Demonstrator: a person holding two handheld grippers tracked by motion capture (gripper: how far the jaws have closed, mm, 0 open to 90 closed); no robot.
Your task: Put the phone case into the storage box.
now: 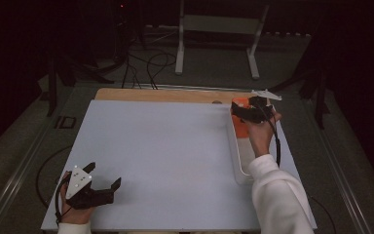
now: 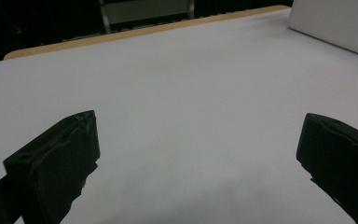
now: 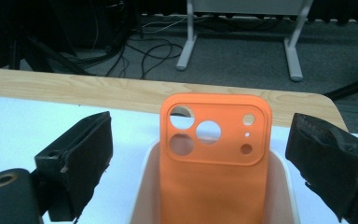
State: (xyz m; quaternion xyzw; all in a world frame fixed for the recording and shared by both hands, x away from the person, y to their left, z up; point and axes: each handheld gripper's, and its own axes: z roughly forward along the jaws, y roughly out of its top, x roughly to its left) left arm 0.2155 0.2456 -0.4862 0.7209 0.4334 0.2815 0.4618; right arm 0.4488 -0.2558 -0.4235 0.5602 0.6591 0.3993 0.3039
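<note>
- The right gripper view gives the good look at the orange phone case (image 3: 214, 158): it stands upright in a white tray (image 3: 284, 186), camera-cutout end up, in the centre of the frame. From the high view that same case (image 1: 240, 104) is just an orange patch at the far end of the tray (image 1: 234, 156), upper right of the frame, mostly hidden behind the right gripper (image 1: 253, 111).
- The left gripper view has just the bare white table sheet (image 2: 182, 84) between its jaws, plus a corner of the white tray (image 2: 340, 28) in the upper right of the frame.
- The high view is the one that shows both hands at once: left gripper (image 1: 95, 187) at lower left, well apart from the tray.
- Count: one phone case, one tray, two grippers. The case has three big round holes and three small ones in the camera block.
- Right gripper (image 3: 200, 158): jaws spread wide, one on either side of the case, neither touching it. The case sits between them, a bit beyond the tips.
- Left gripper (image 2: 198, 158): jaws also spread wide, nothing between them; it sits low over the sheet, can't tell if it touches.
</note>
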